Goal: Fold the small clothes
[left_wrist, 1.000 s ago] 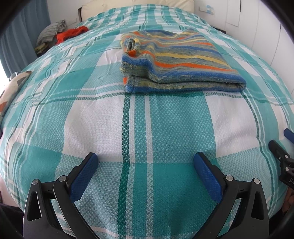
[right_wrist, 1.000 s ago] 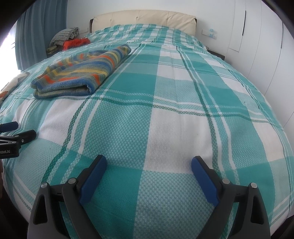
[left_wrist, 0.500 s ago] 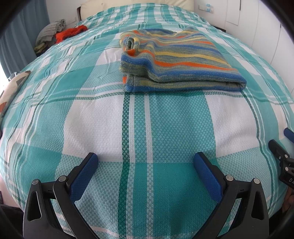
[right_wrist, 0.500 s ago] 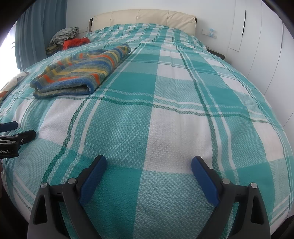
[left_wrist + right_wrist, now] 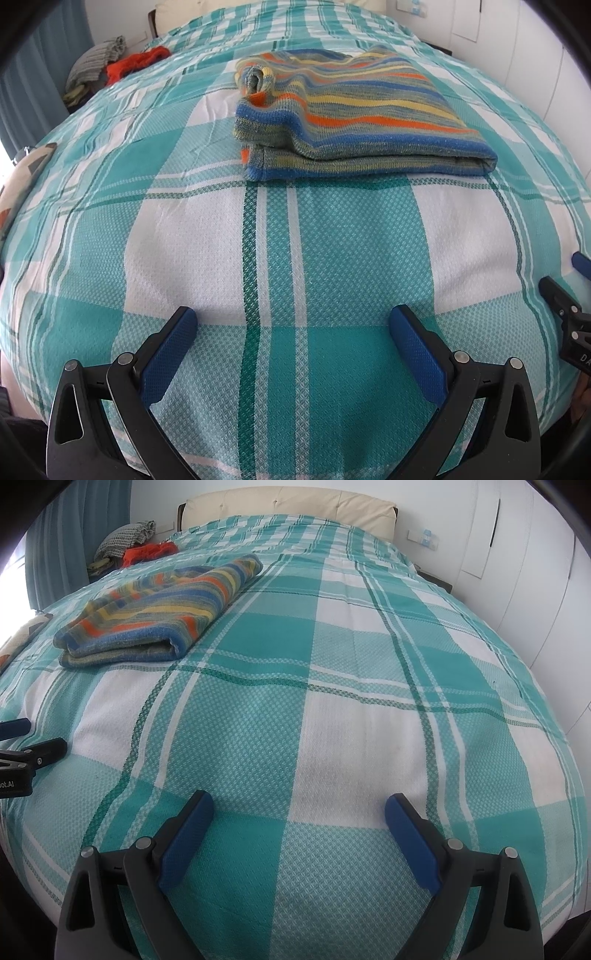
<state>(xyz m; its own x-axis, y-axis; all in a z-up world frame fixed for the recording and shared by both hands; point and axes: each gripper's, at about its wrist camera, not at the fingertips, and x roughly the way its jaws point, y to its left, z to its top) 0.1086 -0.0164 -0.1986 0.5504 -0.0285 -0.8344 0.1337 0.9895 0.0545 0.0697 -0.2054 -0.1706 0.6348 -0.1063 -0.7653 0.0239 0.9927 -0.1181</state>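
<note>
Striped knit garment [image 5: 354, 122], folded into a flat rectangular packet, resting on the teal-and-white checked bedspread [image 5: 273, 258], far of centre and well apart from both grippers. Long axis running left to right in the left wrist view; closed fold edge at the right end, layered open hems at the left end, with a small rolled cuff or neck opening poking up at the far-left corner. In the right wrist view, same packet [image 5: 155, 609] lying far left, fold edge facing near-right.

Left gripper [image 5: 291, 328]: jaws spread wide, empty, low over the bedspread, aimed at the packet's near long edge. Right gripper [image 5: 299, 812]: jaws equally wide, empty, aimed at bare bedspread right of the packet.

Fold judged essentially complete. For a clean finish: press layers flat, tuck the rolled corner, square the left-end hems; avoid dragging the top layer.

Pile of other clothes [image 5: 118, 66] at far left.
</note>
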